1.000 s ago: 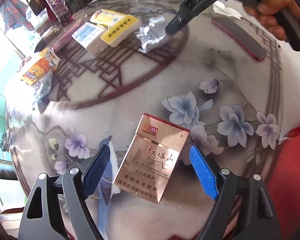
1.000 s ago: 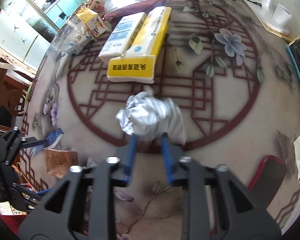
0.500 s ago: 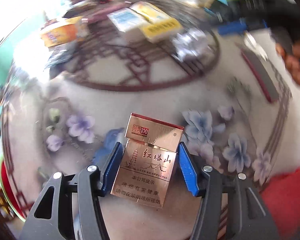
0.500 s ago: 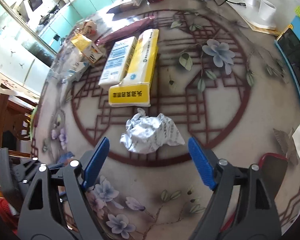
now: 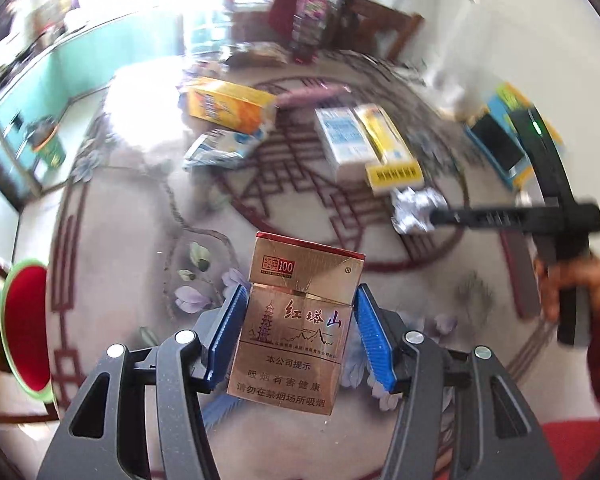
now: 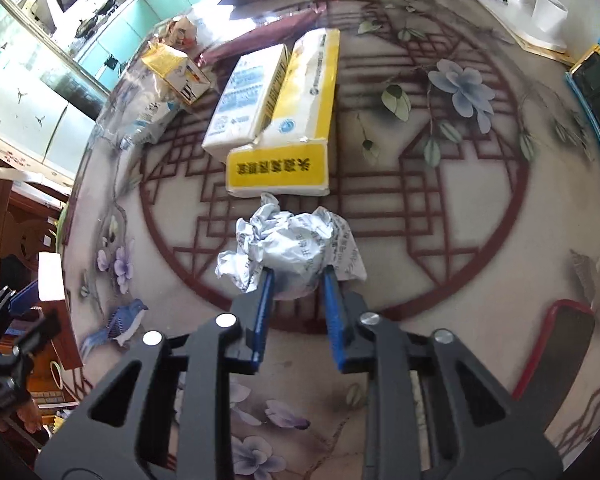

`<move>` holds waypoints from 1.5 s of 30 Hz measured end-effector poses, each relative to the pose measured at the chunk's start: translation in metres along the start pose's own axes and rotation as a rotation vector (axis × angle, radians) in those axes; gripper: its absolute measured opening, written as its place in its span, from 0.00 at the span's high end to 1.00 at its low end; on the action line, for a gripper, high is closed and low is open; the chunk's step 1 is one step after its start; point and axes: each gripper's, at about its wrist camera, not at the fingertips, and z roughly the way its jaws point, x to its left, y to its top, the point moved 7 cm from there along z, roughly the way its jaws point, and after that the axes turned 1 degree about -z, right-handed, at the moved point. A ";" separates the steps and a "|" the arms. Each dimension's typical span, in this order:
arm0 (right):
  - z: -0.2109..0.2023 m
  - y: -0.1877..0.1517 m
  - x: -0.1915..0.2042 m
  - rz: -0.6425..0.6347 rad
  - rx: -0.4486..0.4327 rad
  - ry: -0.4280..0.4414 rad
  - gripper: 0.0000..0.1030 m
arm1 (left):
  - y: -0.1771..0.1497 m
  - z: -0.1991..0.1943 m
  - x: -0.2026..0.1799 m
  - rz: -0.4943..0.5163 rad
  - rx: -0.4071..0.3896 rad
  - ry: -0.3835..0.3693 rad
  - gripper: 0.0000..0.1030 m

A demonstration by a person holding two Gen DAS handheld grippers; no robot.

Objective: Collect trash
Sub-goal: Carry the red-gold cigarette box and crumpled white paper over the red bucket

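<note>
Two pickups under way at once. Left gripper (image 5: 298, 330) clamped on the cigarette pack (image 5: 296, 328), jaws narrow against both long sides, pack upright and seemingly lifted clear of the bench (image 5: 120, 208), at 6 o'clock in the left view. Right gripper (image 6: 298, 280) closed on the crumpled paper (image 6: 288, 244), jaws narrow and pinching its near edge, wad at centre of the right view, just at 6 o'clock of the yellow box (image 6: 296, 120) and probably touching the bench. Blue-white box (image 6: 246, 104) lying beside the yellow box at its 9 o'clock; orange carton (image 6: 176, 72) and a plastic packet (image 6: 144, 116) farther out at 10 o'clock. To do this step well: keep squeeze on the pack firm but not crushing, since cardboard dents; hold it level while carrying. With the paper, bite only shallow, so lift straight up and slowly, checking that loose folds do not slip free or drag the yellow box. Bin not identifiable for sure in either view.
</note>
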 end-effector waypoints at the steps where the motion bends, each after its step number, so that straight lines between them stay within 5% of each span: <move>1: -0.003 0.000 0.002 0.002 -0.005 0.004 0.77 | 0.002 -0.001 0.002 -0.017 -0.009 0.008 0.49; 17: -0.040 0.012 0.066 -0.053 -0.083 0.088 0.77 | -0.003 -0.017 0.079 -0.230 -0.010 0.150 0.50; 22: -0.040 0.013 0.087 -0.088 -0.080 0.095 0.77 | -0.002 -0.031 0.090 -0.230 -0.031 0.198 0.50; 45: -0.035 0.015 0.152 -0.160 -0.071 0.096 0.77 | -0.013 -0.047 0.151 -0.301 -0.024 0.205 0.50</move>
